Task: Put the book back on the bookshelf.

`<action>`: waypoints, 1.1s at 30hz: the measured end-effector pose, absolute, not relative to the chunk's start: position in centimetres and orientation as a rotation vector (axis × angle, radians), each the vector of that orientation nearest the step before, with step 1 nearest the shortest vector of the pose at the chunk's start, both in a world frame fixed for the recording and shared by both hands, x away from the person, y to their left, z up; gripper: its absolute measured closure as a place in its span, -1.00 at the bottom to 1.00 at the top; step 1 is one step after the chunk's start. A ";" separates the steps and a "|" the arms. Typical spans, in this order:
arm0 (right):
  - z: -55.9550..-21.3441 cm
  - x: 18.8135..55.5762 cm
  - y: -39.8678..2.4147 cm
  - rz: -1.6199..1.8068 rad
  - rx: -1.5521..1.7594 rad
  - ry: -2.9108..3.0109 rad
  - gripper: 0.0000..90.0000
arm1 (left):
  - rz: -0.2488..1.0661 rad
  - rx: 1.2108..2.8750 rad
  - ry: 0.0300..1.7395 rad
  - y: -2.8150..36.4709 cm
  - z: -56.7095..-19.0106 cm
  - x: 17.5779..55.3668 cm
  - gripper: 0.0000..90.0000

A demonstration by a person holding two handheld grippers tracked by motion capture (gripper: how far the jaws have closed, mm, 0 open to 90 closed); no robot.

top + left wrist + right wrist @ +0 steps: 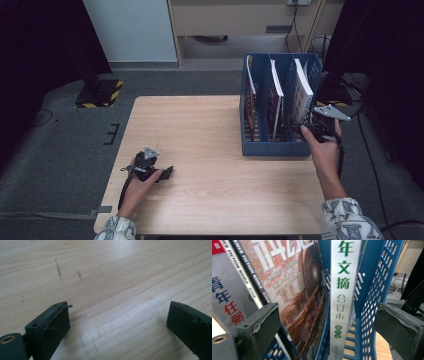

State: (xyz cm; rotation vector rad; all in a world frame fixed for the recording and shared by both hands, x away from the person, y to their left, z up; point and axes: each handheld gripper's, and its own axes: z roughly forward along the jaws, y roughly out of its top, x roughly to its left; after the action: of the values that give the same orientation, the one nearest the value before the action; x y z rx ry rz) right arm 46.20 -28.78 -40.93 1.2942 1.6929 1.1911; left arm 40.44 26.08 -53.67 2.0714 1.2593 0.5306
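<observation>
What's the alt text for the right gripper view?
Open right gripper faces the silver spine of a book with green Chinese characters, standing in a blue file rack; its black jaws are spread either side. Magazines lean at left.

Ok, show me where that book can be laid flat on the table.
Free: the bare wood of the table between the left hand-held gripper and the blue file rack, and the near edge. Crowded: the rack's slots, where the right hand-held gripper brackets the book with the white spine.
</observation>
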 end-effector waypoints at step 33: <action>-42.6 41.6 -27.2 1.211 1.234 1.804 -0.88 | 0.532 2.067 1.261 26.0 -53.7 40.4 -0.92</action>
State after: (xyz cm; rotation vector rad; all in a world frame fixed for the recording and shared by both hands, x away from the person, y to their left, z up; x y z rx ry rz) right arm 41.63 -27.19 -42.63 1.2335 1.8036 1.2112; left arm 40.41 26.01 -53.69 2.0669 1.2612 0.5315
